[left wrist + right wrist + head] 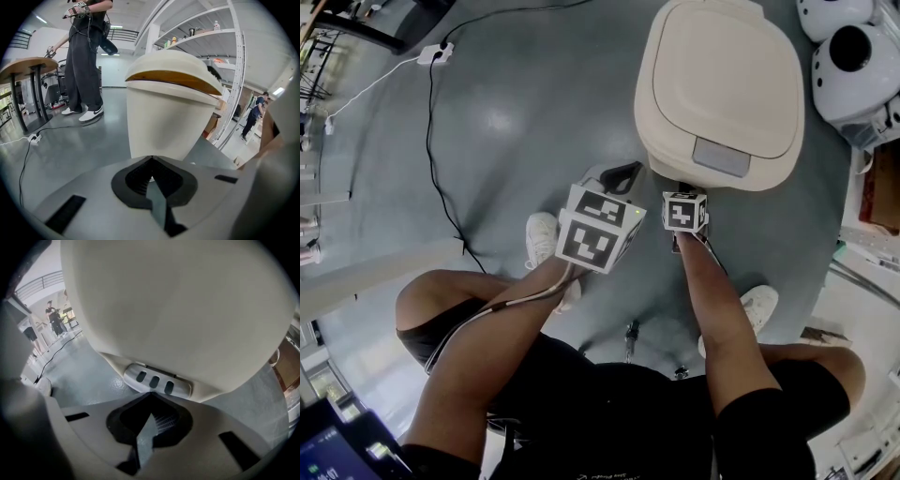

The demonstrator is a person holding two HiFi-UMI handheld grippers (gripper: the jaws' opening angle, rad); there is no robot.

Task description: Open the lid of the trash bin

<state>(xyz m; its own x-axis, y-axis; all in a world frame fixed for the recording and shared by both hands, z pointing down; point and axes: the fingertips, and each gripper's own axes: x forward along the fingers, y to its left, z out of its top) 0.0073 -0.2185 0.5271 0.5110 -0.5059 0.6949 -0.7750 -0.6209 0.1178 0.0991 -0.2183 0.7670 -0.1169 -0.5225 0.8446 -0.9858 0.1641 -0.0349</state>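
Note:
The cream trash bin [719, 86] stands on the grey floor with its lid [722, 70] down and a grey button [721, 156] at the front rim. My left gripper [623, 175] hovers beside the bin's front left and is shut on nothing. In the left gripper view, the bin [164, 122] stands just ahead, with a brown band under the lid. My right gripper [151, 394] is shut and empty. Its tips are low at the bin's base, right at the grey slotted foot pedal [157, 380]. The bin's body fills the right gripper view above it.
A black cable [436, 150] and a white power strip [436, 53] lie on the floor at left. White domed machines [853, 56] stand right of the bin. My shoes [542, 239] are near the grippers. Another person [84, 56], a round table [28, 65] and shelving [225, 56] are farther off.

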